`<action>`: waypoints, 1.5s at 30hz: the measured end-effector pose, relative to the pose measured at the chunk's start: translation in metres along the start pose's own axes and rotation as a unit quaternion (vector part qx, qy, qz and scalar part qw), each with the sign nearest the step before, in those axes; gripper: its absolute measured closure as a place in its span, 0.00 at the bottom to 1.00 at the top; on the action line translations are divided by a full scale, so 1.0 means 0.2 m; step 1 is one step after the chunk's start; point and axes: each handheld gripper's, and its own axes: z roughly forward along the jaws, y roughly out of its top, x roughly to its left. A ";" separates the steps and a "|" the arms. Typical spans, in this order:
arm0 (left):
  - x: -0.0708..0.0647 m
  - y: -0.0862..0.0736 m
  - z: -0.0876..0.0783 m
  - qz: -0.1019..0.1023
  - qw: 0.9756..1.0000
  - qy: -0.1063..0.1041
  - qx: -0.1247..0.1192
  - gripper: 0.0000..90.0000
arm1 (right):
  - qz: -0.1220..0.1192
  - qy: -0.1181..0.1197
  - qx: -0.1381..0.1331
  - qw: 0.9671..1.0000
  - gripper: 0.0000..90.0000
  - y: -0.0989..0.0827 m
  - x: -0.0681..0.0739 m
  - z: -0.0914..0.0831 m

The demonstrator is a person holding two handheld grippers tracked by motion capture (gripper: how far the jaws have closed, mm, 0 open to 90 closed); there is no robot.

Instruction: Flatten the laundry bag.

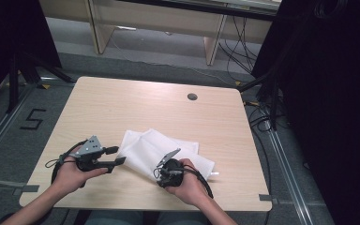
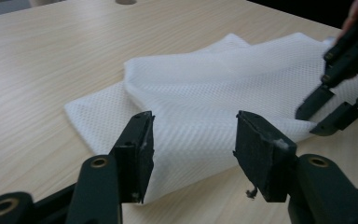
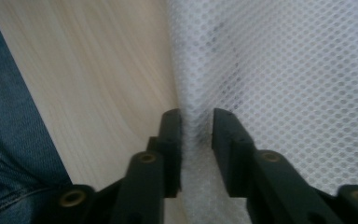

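Note:
A white mesh cloth lies loosely folded on the light wooden table, near its front edge. My left gripper is just left of the cloth, pointing at it, jaws wide open; the cloth's near corner lies between and beyond them, untouched by the pads. My right gripper is over the cloth's front edge. In the right gripper view its jaws stand a little apart with the cloth's edge running between them. The left gripper view shows that gripper with parted jaws at the cloth's right side.
A round cable hole sits at the table's far side. The table's front edge is close behind both hands, with the person's jeans just below it. Black stands and cables crowd the floor to the right.

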 end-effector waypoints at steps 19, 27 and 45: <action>-0.07 -0.05 0.22 -0.010 0.991 -0.014 0.131 0.73 | 0.131 -0.103 -0.034 0.985 0.59 -0.01 -0.55 -0.13; -0.08 -0.06 0.26 -0.002 0.988 -0.007 0.152 0.73 | 0.116 -0.105 0.004 0.988 0.67 -0.01 -0.61 -0.04; -0.08 -0.07 0.28 -0.002 0.988 -0.011 0.152 0.72 | 0.125 -0.098 0.003 0.987 0.83 0.00 -0.66 -0.03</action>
